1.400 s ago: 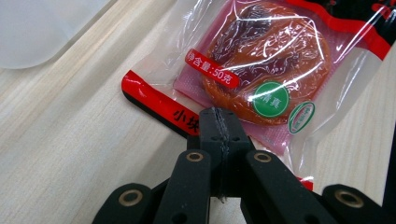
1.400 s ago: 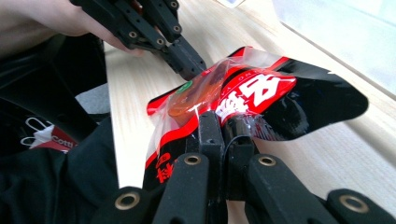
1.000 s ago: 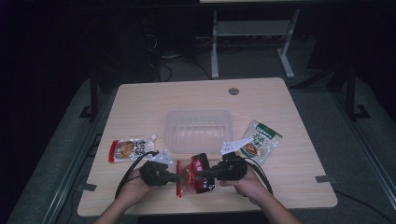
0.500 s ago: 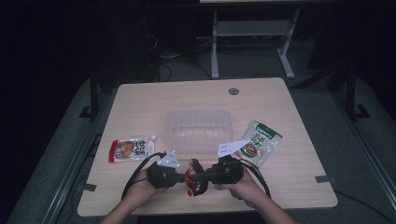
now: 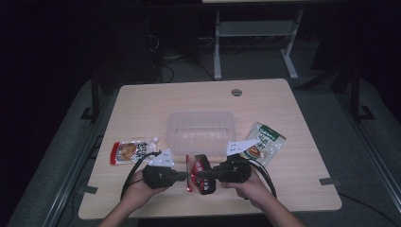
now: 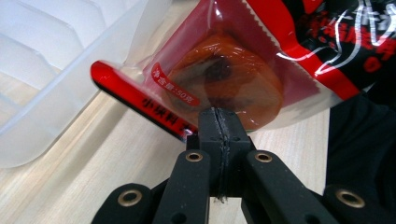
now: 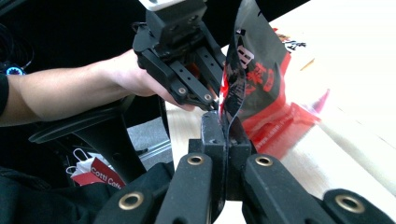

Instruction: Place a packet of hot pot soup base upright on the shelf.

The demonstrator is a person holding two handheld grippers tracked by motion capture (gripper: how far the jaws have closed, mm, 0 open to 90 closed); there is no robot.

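while both grippers meet near the table's [image 5: 302,118] front edge, the red and black snack pouch [image 5: 200,173] hangs between them, just at six o'clock of the clear plastic container [image 5: 201,130]. the left gripper [image 5: 185,177] pinches its sealed edge, jaws pressed tight. the right gripper [image 5: 200,176] clamps the opposite side, jaws likewise closed on film. an orange sachet [image 5: 128,151] lies at nine o'clock, a green packet [image 5: 265,142] at three.

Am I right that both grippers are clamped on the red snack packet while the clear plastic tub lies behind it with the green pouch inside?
Not quite: in the high view the green pouch lies on the table beside the clear plastic tub, not inside; the rest holds.
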